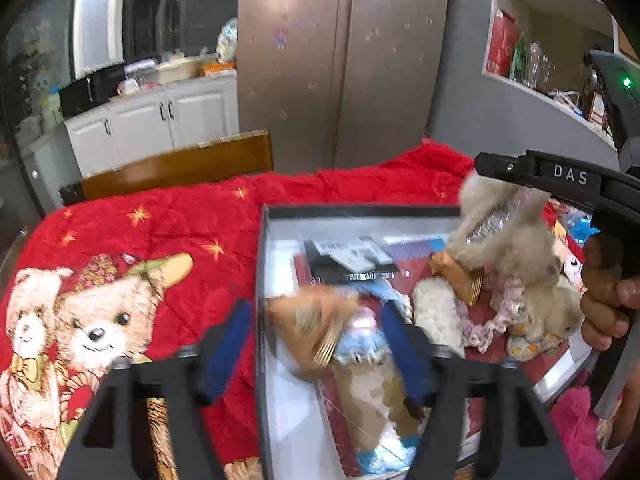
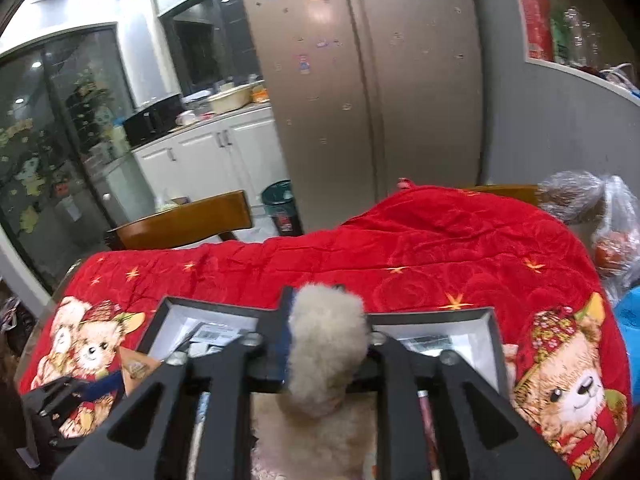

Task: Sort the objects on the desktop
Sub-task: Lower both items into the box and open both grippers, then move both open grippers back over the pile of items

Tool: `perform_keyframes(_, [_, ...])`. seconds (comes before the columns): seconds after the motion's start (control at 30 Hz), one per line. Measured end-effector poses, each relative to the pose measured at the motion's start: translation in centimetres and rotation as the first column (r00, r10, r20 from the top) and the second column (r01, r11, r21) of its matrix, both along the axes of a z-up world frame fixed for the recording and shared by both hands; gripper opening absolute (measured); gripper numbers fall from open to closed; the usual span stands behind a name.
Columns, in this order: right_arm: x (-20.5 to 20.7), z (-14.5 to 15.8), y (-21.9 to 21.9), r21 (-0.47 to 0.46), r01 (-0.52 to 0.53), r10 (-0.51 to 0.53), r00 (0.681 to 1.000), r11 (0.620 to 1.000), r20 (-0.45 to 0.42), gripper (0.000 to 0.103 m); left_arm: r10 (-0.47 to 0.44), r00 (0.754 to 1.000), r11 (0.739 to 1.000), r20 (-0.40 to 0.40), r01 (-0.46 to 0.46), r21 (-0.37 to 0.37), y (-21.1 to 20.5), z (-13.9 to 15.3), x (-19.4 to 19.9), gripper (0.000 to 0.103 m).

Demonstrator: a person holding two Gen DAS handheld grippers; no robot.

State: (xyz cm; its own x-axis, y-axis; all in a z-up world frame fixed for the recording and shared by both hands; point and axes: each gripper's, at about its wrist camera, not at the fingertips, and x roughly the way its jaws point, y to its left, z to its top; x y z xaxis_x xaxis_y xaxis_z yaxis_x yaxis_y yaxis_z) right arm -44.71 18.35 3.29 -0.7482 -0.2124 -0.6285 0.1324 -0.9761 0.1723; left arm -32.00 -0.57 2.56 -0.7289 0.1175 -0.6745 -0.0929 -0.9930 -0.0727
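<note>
An open grey box [image 1: 360, 212] lies on the red quilt. My left gripper [image 1: 314, 350] hangs over its near left corner, open. A blurred doll [image 1: 320, 324] with a tan hat and blue dress lies in the box between the blue pads [image 1: 224, 352], and neither pad presses on it. My right gripper [image 2: 328, 340] is above the box's near edge, jaws parted. A cream fluffy plush toy [image 2: 320, 376] fills the gap, puffed rather than squeezed. In the left wrist view this plush toy [image 1: 516, 240] hangs blurred under the right gripper's black finger [image 1: 560, 174], above the box's right side.
The box holds black labelled packets [image 1: 352, 260], a white plush [image 1: 436, 312] and pink lace [image 1: 496, 320]. The quilt [image 2: 400, 240] covers the table. Wooden chair backs [image 2: 184, 220] stand behind it. A plastic bag [image 2: 612, 232] sits far right. A pink fluffy item [image 1: 576, 424] lies beside the box.
</note>
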Motion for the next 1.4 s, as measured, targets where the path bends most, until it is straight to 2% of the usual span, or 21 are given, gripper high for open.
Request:
perform_keyframes(0.03, [0.2,0.3,0.1,-0.018,-0.002,0.001,1.0,1.0,-0.011,0.067,-0.008,1.0,1.0,-0.015,0.008,0.003,0.0,0.3,0.2,0.08])
perform_keyframes(0.07, [0.3,0.5,0.3,-0.032,-0.006,0.005,1.0,0.999,-0.02,0.074,-0.012,1.0,1.0,-0.025,0.012,-0.001,0.1,0.5,0.4,0.08])
perform_keyframes(0.13, [0.7,1.1,0.5,-0.048,-0.011,0.009,0.999,0.999,-0.04,0.077,-0.013,0.999,1.0,-0.044,0.012,-0.011,0.3,0.8,0.7,0.081])
perform_keyframes(0.23, [1.3,2.1,0.4,-0.039,-0.013,0.01,0.997,0.999,-0.072,0.089,-0.012,0.999,0.999,-0.046,0.01,-0.046,0.7,0.9,0.6,0.081])
perform_keyframes(0.3, [1.5,2.6,0.3,-0.035,-0.013,0.01,0.996,0.999,-0.083,0.091,-0.017,0.999,0.998,-0.034,0.015,-0.059,0.9,0.7,0.4,0.081])
perform_keyframes(0.37, [1.7,3.1,0.0,-0.022,-0.011,0.009,0.996,1.0,-0.085,0.102,-0.021,1.0,0.998,-0.02,0.019,-0.061,0.9,0.5,0.2,0.081])
perform_keyframes(0.63, [3.8,5.6,-1.6,0.076,-0.006,0.018,0.987,0.997,-0.16,0.103,-0.004,0.999,1.0,-0.046,0.004,0.0,-0.1,1.2,0.7,0.081])
perform_keyframes(0.9, [7.1,8.5,-1.9,0.072,-0.038,0.052,0.978,0.997,-0.204,0.103,-0.008,0.989,0.998,-0.146,-0.002,-0.067,0.8,3.6,2.5,0.081])
perform_keyframes(1.03, [9.9,10.2,-2.0,0.123,-0.003,0.035,0.965,0.992,-0.258,0.103,-0.034,0.98,0.996,-0.196,0.018,-0.083,1.5,5.2,4.0,0.081])
perform_keyframes(1.17, [12.9,11.8,-1.3,0.065,-0.062,0.078,0.959,0.996,-0.274,0.103,-0.07,0.976,0.996,-0.208,0.058,-0.066,1.9,6.1,5.9,0.082])
perform_keyframes(1.27, [16.1,12.9,-0.6,0.065,-0.052,0.069,0.95,0.997,-0.305,0.103,-0.102,0.974,0.994,-0.203,0.093,-0.054,2.3,6.8,7.1,0.082])
perform_keyframes(1.4, [20.9,14.1,0.6,0.046,-0.076,0.087,0.942,0.996,-0.326,0.103,-0.091,0.967,0.996,-0.236,0.085,-0.033,2.2,8.2,9.3,0.082])
